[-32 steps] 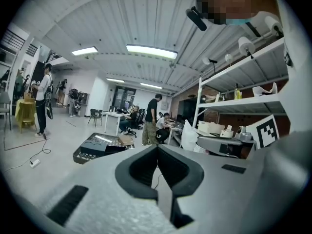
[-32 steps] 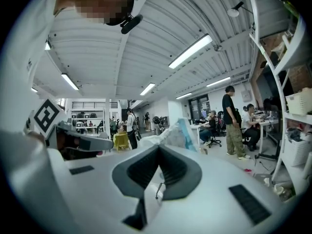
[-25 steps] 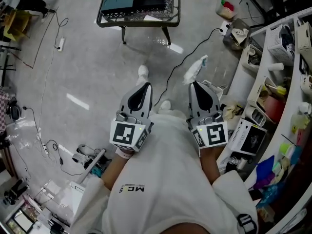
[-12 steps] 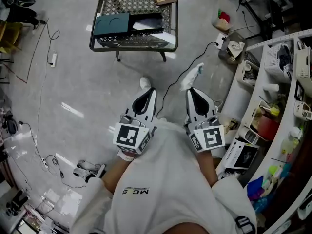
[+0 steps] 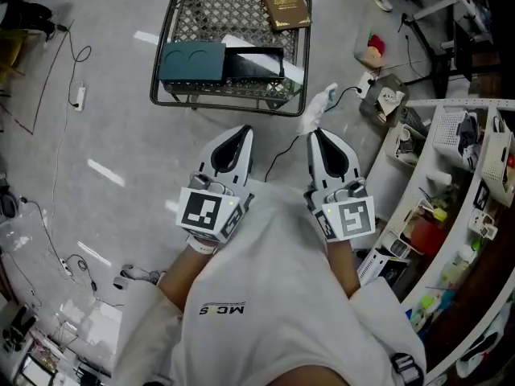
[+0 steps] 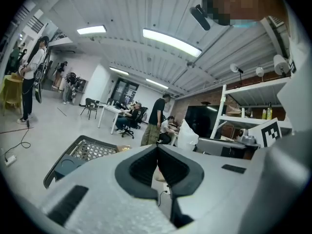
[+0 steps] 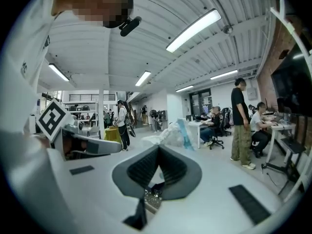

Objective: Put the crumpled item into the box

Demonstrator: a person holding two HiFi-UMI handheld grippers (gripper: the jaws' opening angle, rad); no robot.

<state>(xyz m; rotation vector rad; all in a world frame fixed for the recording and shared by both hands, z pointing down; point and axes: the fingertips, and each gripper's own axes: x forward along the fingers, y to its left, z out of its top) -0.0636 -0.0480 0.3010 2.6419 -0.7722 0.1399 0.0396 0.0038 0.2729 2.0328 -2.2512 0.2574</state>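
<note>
In the head view my right gripper (image 5: pixel 315 133) is shut on a crumpled white wrapper (image 5: pixel 315 112) with a bit of blue, which sticks out past the jaw tips. The right gripper view shows the same wrapper (image 7: pixel 171 134) beyond my right gripper (image 7: pixel 158 148). My left gripper (image 5: pixel 241 130) is shut with nothing in it, level with the right one; its own view shows the closed tips (image 6: pixel 157 147). Ahead stands a low wire table (image 5: pixel 173 22) bearing a teal box (image 5: pixel 191 61), an open black box (image 5: pixel 256 60) and a brown book (image 5: pixel 285 6).
White shelving (image 5: pixel 451 175) crowded with small goods runs along the right. A black cable (image 5: pixel 283 145) snakes over the grey floor between the grippers and the table, and a power strip (image 5: pixel 78 96) lies at left. Several people (image 7: pixel 240 126) stand or sit at desks far off.
The wire table has slid down the head view toward the grippers, so it is nearer and its book now shows. Both grippers stay shut, the right one still holding the wrapper.
</note>
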